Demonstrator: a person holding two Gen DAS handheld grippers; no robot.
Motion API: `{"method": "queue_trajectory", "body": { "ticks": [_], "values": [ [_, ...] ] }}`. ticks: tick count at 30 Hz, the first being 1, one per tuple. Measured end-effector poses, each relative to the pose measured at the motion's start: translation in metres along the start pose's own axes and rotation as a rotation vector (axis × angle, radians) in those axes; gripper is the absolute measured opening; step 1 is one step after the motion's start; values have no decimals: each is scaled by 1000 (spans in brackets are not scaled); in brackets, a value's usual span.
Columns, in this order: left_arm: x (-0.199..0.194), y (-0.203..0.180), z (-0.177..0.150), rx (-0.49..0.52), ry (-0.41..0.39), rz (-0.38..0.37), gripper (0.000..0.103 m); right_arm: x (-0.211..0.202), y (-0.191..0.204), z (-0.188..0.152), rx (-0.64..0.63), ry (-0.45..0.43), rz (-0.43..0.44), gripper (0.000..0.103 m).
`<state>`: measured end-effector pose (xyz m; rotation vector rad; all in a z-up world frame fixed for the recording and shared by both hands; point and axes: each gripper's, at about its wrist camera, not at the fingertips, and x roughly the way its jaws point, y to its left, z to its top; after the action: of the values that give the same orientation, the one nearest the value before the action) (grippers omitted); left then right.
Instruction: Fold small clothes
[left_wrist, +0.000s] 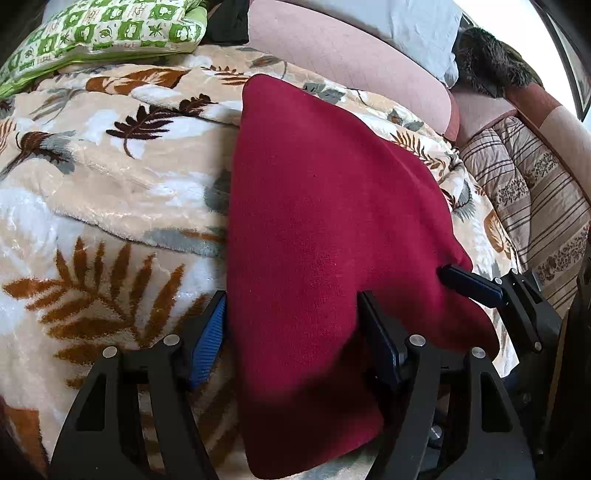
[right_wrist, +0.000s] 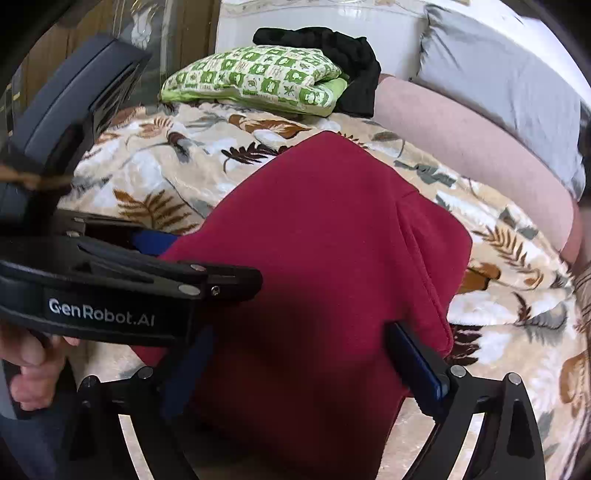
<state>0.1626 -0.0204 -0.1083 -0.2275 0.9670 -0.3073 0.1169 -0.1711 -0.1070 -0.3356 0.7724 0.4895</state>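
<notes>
Red fleece garment on blanket: soft, light, floppy. Your left gripper and right gripper straddle its near edge, jaws spread; pinch corners.

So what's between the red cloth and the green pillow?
Only leafy blanket lies between the red cloth and the green pillow, seen best in the right wrist view.

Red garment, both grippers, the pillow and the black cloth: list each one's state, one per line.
red garment: spread on the leaf-print blanket, one side flap folded over, near edge between both grippers' fingers.
left gripper: open, fingers either side of the garment's near edge.
right gripper: open, straddling the near edge.
green checked pillow: lying flat at the far end.
black cloth: crumpled behind the pillow.
</notes>
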Motion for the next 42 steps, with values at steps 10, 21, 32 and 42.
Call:
{"method": "queue_trajectory", "body": {
  "ticks": [10,21,32,42],
  "values": [
    [1,1,0,1,1,1,71,-1,-7,-2,40,-28,73,99],
    [5,9,3,-39,11,-55,79,-1,-12,-4,50,-23,122,99],
    [4,3,2,-36,-9,-67,91,-9,-25,0,158,-22,283,103],
    [-54,-48,-19,220,-273,-60,88,-58,-97,26,249,-126,17,77]
  ]
}}
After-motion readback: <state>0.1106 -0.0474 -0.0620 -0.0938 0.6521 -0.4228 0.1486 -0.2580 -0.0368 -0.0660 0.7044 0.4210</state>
